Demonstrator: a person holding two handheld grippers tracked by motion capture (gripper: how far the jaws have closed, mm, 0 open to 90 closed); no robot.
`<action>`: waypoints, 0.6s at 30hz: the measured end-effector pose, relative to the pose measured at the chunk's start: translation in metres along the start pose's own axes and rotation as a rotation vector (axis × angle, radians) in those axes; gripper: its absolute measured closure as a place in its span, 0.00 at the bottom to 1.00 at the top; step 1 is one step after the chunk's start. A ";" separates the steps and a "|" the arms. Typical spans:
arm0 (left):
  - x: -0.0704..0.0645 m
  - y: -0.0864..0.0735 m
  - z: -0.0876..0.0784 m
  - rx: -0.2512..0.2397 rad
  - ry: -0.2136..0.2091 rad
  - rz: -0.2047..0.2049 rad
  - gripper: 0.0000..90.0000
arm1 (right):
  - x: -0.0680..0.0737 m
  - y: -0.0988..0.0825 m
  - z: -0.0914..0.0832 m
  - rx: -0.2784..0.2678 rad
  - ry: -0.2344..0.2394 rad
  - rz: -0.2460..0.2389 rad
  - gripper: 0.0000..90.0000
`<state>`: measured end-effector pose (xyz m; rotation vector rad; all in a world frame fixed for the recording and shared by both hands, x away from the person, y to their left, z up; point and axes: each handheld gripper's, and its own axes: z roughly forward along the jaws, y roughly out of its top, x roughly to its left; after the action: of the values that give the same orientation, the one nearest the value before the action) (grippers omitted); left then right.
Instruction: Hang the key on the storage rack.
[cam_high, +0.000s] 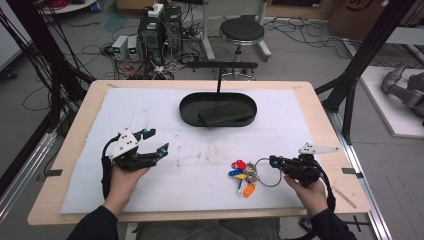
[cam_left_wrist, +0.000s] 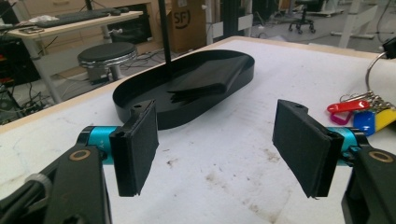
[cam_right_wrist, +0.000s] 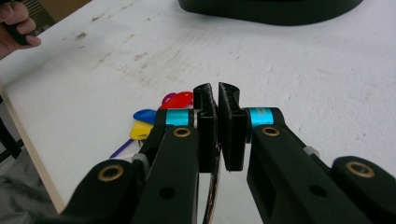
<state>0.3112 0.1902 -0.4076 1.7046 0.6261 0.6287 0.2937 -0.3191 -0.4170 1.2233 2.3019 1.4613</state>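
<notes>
Near the front edge of the white mat (cam_high: 150, 107), right of the middle, lies a bunch of keys (cam_high: 246, 176) with red, blue, yellow and orange plastic tags fanned out beside a large metal ring (cam_high: 269, 172). It lies well apart from the black oval tray (cam_high: 218, 108), on the person's side of it. The right gripper (cam_high: 273, 161) has its jaws pressed nearly together on the ring, a thin gap showing between the pads in the right gripper view. Left of the keys and also nearer than the tray, the left gripper (cam_high: 156, 140) is held with jaws spread wide, nothing between them.
</notes>
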 end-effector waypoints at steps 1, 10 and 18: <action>-0.001 0.000 0.000 -0.002 -0.003 0.000 0.35 | -0.001 0.000 0.001 0.014 0.010 0.005 0.96; -0.002 0.002 0.005 0.002 -0.041 -0.035 0.31 | 0.005 0.008 -0.001 0.005 0.012 -0.051 0.97; -0.005 0.005 0.009 -0.007 -0.095 -0.065 0.30 | 0.011 0.027 -0.008 -0.036 0.026 -0.103 0.97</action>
<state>0.3147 0.1796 -0.4044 1.6904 0.6092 0.5004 0.2974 -0.3112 -0.3877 1.0661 2.3077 1.4843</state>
